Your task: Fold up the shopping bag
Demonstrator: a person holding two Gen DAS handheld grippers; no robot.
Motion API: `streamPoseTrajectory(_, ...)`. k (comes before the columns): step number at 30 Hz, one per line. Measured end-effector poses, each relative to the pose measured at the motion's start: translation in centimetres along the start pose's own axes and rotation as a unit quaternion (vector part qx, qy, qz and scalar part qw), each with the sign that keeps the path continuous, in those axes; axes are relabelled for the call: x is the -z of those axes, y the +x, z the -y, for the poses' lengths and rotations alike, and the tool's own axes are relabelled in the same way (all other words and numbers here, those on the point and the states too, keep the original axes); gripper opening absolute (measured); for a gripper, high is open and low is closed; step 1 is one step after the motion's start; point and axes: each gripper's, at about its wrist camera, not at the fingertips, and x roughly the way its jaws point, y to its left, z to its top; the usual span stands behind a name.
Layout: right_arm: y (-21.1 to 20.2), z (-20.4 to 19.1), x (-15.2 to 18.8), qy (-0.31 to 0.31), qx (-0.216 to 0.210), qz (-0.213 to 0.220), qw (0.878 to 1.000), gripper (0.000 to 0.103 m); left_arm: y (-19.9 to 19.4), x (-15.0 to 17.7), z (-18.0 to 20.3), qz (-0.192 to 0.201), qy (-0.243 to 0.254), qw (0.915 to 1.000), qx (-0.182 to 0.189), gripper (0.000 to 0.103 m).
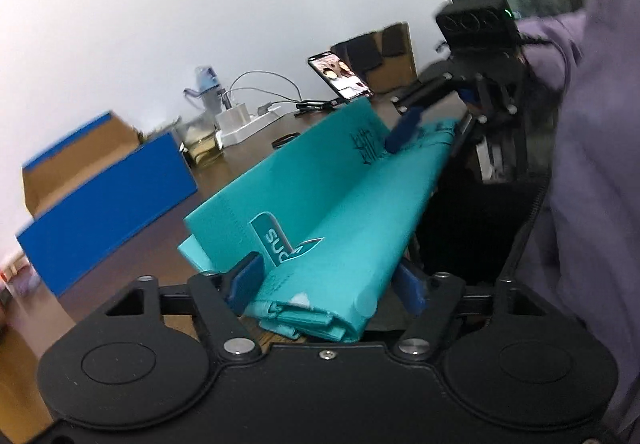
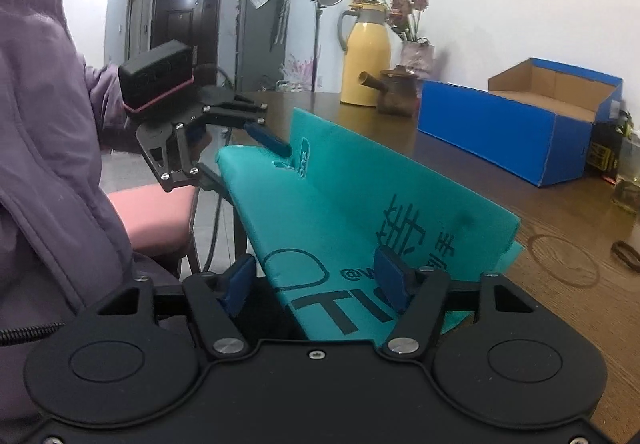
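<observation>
A teal fabric shopping bag with dark print (image 1: 320, 203), part-folded lengthwise, is held over the near edge of a dark wooden table (image 2: 560, 228). One end is grasped by the left gripper (image 1: 324, 284), the other by the right gripper (image 2: 320, 280). A blue cardboard box (image 2: 516, 131) is seen beyond.

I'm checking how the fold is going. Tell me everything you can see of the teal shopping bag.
The bag is teal, of thin non-woven-looking fabric, with dark printed lettering and a logo. It is flattened and bent lengthwise into a trough: one long flap stands up, the other slopes over the table edge toward the person. The left gripper straddles the layered end where the handle shows; the right gripper straddles the opposite end. Their blue pads touch the fabric, jaws not fully shut. Its far lower edge rests on the table.
</observation>
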Motion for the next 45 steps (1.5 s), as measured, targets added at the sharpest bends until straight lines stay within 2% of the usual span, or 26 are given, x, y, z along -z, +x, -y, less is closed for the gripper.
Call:
streamPoseTrajectory(4, -0.5, 1.1, 0.5, 0.059, -0.013, 0.025, 0.998, 0.064, -0.7, 0.2, -1.5, 0.012, -0.08, 0.9966, 0.018, 0.058)
streamPoseTrajectory(6, -0.7, 2.0, 0.6, 0.101, -0.025, 0.034, 0.994, 0.064, -0.9, 0.2, -3.0, 0.017, -0.141, 0.9892, 0.036, 0.056)
streamPoseTrajectory(8, -0.8, 3.6, 0.5, 0.167, -0.046, 0.045, 0.984, 0.058, -0.9, 0.3, -4.8, 0.023, -0.225, 0.9726, 0.056, 0.054)
streamPoseTrajectory(11, -0.5, 6.5, 0.8, 0.277, -0.086, 0.072, 0.954, 0.048, -1.0, 0.5, -7.0, 0.031, -0.329, 0.9417, 0.063, 0.052)
streamPoseTrajectory(13, -0.2, 7.7, 0.9, 0.33, -0.086, 0.094, 0.935, 0.046, -0.5, 0.3, -7.8, 0.027, -0.384, 0.9226, 0.028, 0.052)
streamPoseTrajectory(14, 0.0, 8.1, 0.9, 0.352, -0.071, 0.105, 0.928, 0.042, -0.2, 0.2, -8.1, 0.024, -0.41, 0.9115, 0.01, 0.052)
streamPoseTrajectory(16, 0.5, 9.1, 0.9, 0.401, -0.024, 0.099, 0.91, 0.02, 0.5, -0.8, -8.3, -0.003, -0.442, 0.8958, -0.049, 0.051)
streamPoseTrajectory(17, 1.0, 9.3, 0.8, 0.407, 0.005, 0.087, 0.909, 0.02, 1.0, -1.2, -8.3, -0.022, -0.447, 0.8913, -0.074, 0.048)
streamPoseTrajectory(18, 1.5, 8.9, 0.5, 0.389, 0.039, 0.069, 0.918, 0.02, 1.3, -1.6, -8.0, -0.03, -0.441, 0.8919, -0.095, 0.047)
streamPoseTrajectory(21, 2.7, 5.8, -1.5, 0.279, 0.135, 0.023, 0.95, 0.025, 2.6, -3.1, -5.9, -0.052, -0.36, 0.9179, -0.16, 0.047)
streamPoseTrajectory(22, 3.1, 4.5, -2.1, 0.234, 0.168, 0.009, 0.958, 0.028, 2.7, -3.3, -5.3, -0.055, -0.343, 0.9221, -0.171, 0.048)
streamPoseTrajectory(24, 3.8, 1.6, -2.0, 0.141, 0.224, 0.012, 0.964, 0.03, 2.8, -3.7, -4.4, -0.057, -0.313, 0.9285, -0.191, 0.05)
streamPoseTrajectory(25, 3.9, 0.8, -1.5, 0.125, 0.238, 0.023, 0.963, 0.03, 2.8, -4.0, -4.1, -0.053, -0.3, 0.9306, -0.203, 0.052)
streamPoseTrajectory(27, 3.9, 0.0, -0.8, 0.128, 0.251, 0.045, 0.958, 0.03, 2.0, -4.6, -3.8, -0.036, -0.277, 0.929, -0.243, 0.052)
streamPoseTrajectory(29, 3.9, -0.4, -0.6, 0.132, 0.254, 0.055, 0.957, 0.03, 1.0, -5.6, -3.2, -0.006, -0.265, 0.9208, -0.286, 0.053)
streamPoseTrajectory(31, 4.1, -0.6, -0.5, 0.133, 0.246, 0.062, 0.958, 0.03, 0.4, -6.9, -2.2, 0.021, -0.259, 0.9184, -0.298, 0.056)
streamPoseTrajectory(32, 4.4, -0.7, -0.6, 0.131, 0.229, 0.066, 0.962, 0.03, 0.7, -7.5, -1.7, 0.029, -0.261, 0.9179, -0.298, 0.06)
streamPoseTrajectory(34, 4.7, -0.7, -0.7, 0.132, 0.201, 0.069, 0.968, 0.03, 2.5, -8.2, -0.7, 0.018, -0.269, 0.9177, -0.292, 0.06)
streamPoseTrajectory(36, 4.9, -0.9, -0.7, 0.131, 0.198, 0.072, 0.969, 0.03, 4.7, -8.0, 0.3, -0.022, -0.268, 0.9193, -0.287, 0.06)
streamPoseTrajectory(38, 4.8, -1.1, -0.6, 0.13, 0.198, 0.074, 0.969, 0.032, 6.4, -7.0, 1.3, -0.064, -0.245, 0.922, -0.293, 0.06)
streamPoseTrajectory(39, 4.4, -1.5, -0.5, 0.128, 0.201, 0.074, 0.968, 0.033, 6.9, -6.7, 1.8, -0.062, -0.217, 0.9278, -0.297, 0.062)
streamPoseTrajectory(41, 3.2, -2.2, -0.2, 0.12, 0.212, 0.076, 0.967, 0.047, 7.0, -5.9, 2.5, -0.054, -0.189, 0.9327, -0.303, 0.062)
streamPoseTrajectory(45, -0.3, -4.1, 0.0, 0.043, 0.278, 0.078, 0.956, 0.058, 7.2, -5.4, 2.2, -0.053, -0.189, 0.935, -0.296, 0.062)
